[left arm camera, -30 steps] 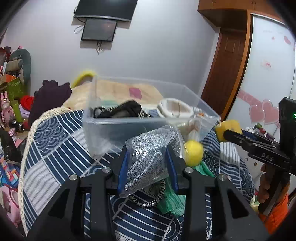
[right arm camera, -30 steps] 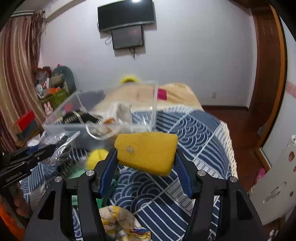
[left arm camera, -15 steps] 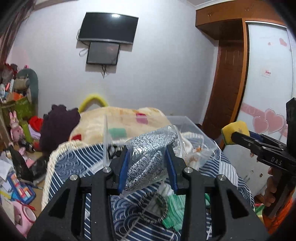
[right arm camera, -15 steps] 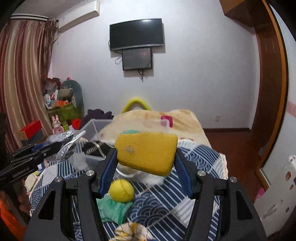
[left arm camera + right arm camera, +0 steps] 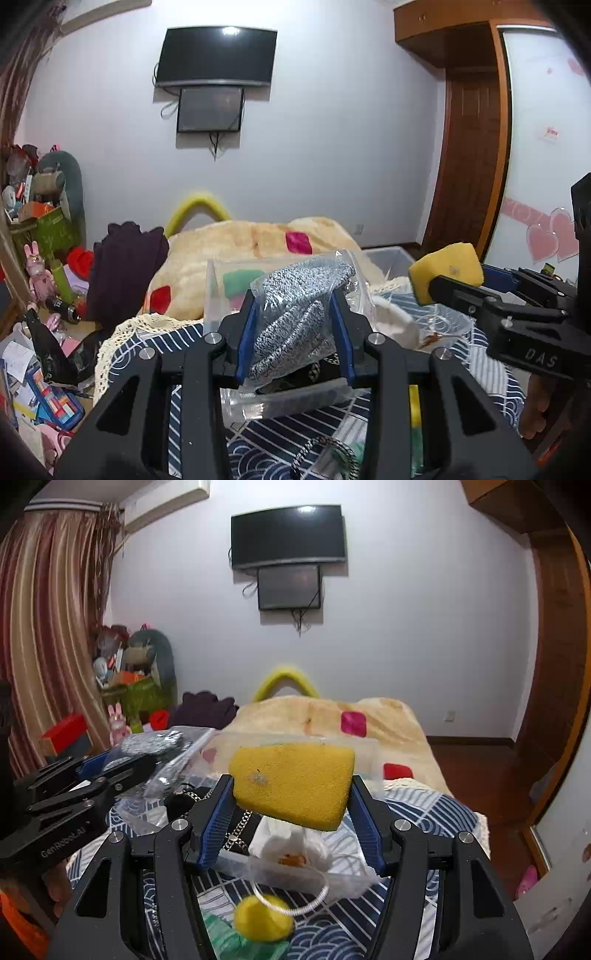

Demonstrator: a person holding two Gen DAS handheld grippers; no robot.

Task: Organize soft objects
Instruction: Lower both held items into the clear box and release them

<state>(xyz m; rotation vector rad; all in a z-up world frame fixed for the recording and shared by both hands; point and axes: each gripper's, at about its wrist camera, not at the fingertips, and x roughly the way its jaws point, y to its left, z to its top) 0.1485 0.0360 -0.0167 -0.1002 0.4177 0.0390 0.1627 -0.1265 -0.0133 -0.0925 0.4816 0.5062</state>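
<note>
My left gripper (image 5: 295, 332) is shut on a clear bag of grey knit fabric (image 5: 299, 314) and holds it above the clear plastic bin (image 5: 280, 400). My right gripper (image 5: 291, 805) is shut on a yellow sponge (image 5: 291, 779), also held above the bin (image 5: 343, 880). The right gripper and its sponge (image 5: 447, 266) show at the right of the left wrist view. The left gripper with the bag (image 5: 155, 753) shows at the left of the right wrist view. The bin holds a black chained item (image 5: 236, 823) and a white cloth (image 5: 288, 845).
A yellow ball (image 5: 262, 917) and a green cloth (image 5: 229, 938) lie on the blue patterned bedspread (image 5: 417, 812) in front of the bin. A beige blanket (image 5: 258, 243) lies beyond. Cluttered toys and boxes (image 5: 40, 258) stand at the left; a wardrobe (image 5: 535, 147) is at the right.
Both grippers have risen and moved forward over the bin, each keeping its hold. The bin now sits lower and closer in both views.
</note>
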